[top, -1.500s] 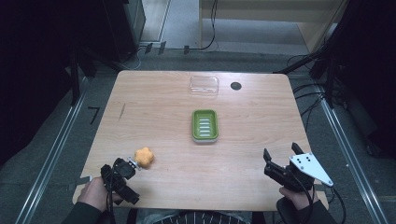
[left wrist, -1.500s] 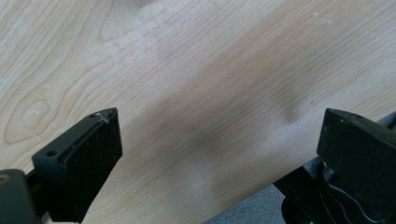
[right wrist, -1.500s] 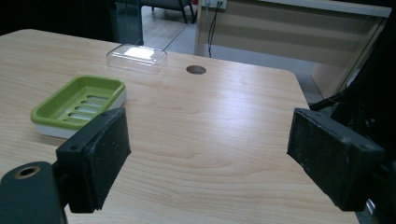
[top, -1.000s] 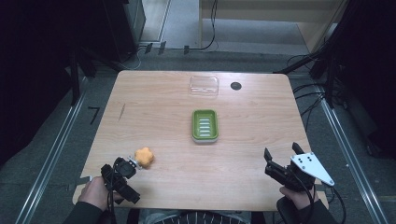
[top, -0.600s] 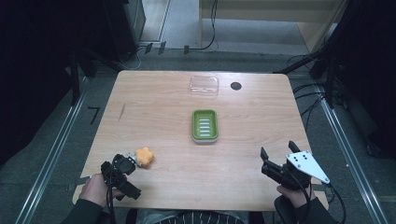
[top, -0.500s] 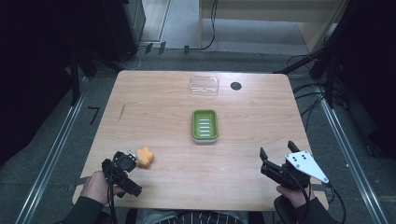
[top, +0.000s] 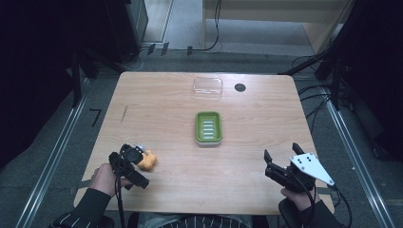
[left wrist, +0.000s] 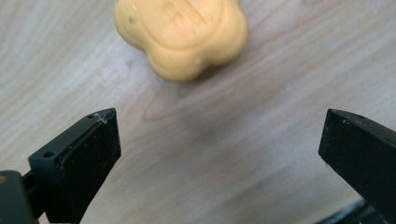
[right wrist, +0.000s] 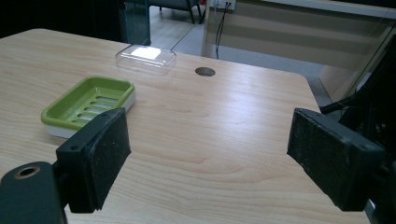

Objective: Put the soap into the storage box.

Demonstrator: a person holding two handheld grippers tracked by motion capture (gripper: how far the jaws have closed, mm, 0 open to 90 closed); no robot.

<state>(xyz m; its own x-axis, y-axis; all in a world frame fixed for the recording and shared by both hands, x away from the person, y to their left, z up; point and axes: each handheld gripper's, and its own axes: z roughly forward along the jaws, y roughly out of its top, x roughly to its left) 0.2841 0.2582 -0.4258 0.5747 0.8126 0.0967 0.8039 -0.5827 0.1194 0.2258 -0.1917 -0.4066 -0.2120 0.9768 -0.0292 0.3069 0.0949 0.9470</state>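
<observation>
An orange flower-shaped soap (top: 148, 161) lies on the wooden table (top: 247, 123) near its front left. My left gripper (top: 133, 158) hovers right over it, tilted down, jaws open. In the left gripper view the soap (left wrist: 183, 35) sits just beyond the open jaws, with bare wood between them (left wrist: 219, 140). A green soap dish (top: 208, 127) rests at the table's middle. My right gripper (top: 280, 156) is open near the front right edge, nothing between its pads, pointing toward the dish (right wrist: 88, 106).
A clear plastic lid (top: 207, 87) lies at the back of the table, with a round cable hole (top: 240, 87) beside it; both appear in the right gripper view, lid (right wrist: 145, 58) and hole (right wrist: 205, 71). Dark floor, rails and cables surround the table.
My left gripper has moved forward and tipped down over the soap. The right gripper has shifted slightly left and forward. The soap and dish have not moved.
</observation>
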